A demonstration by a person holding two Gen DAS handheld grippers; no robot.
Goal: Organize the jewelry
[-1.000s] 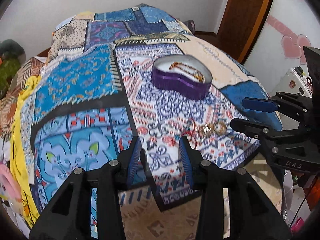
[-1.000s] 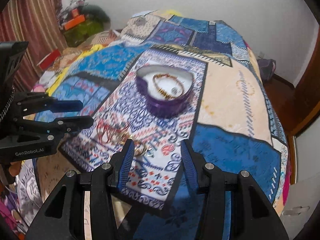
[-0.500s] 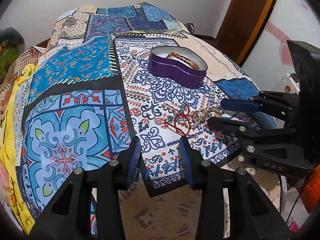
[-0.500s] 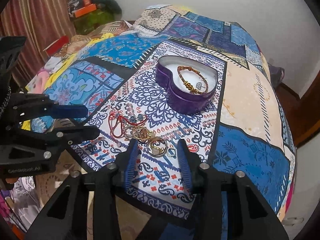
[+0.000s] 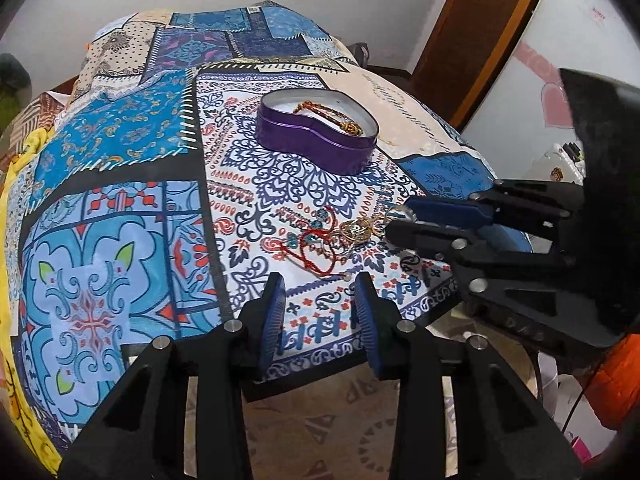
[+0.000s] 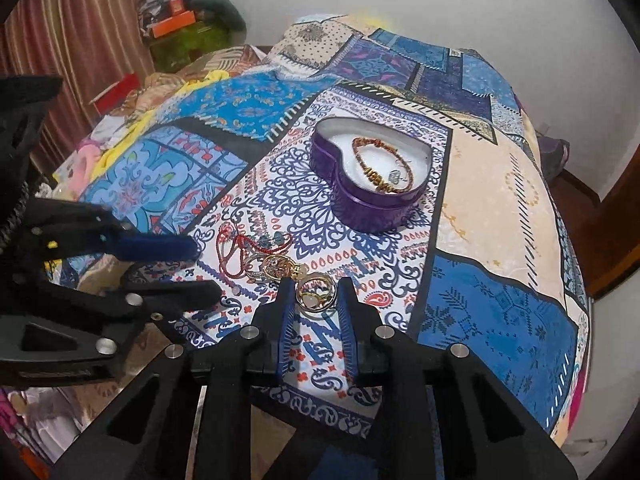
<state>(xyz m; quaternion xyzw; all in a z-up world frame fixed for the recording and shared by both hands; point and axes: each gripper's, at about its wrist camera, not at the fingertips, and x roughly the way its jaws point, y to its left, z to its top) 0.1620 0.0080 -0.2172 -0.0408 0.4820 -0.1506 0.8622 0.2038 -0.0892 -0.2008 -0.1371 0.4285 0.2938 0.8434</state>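
Note:
A purple heart-shaped tin [image 6: 368, 184] sits open on the patterned bedspread, with a brown beaded bracelet [image 6: 378, 166] inside; it also shows in the left wrist view [image 5: 316, 136]. Near the bed's front edge lies a small pile of jewelry: a red cord bracelet [image 6: 234, 250], gold pieces [image 6: 276, 268] and gold rings [image 6: 316, 294]. My right gripper [image 6: 316, 292] is open, its fingertips on either side of the rings. My left gripper [image 5: 318, 292] is open and empty, just short of the red cord bracelet [image 5: 316, 248].
The patchwork bedspread [image 6: 480, 208] covers the whole bed and drops off at the near edge. Clutter and a striped curtain [image 6: 80, 40] stand at the far left. A wooden door [image 5: 480, 40] is at the right.
Both grippers have moved forward and down toward the jewelry pile. The right gripper's fingertips now flank the rings and its jaws have narrowed.

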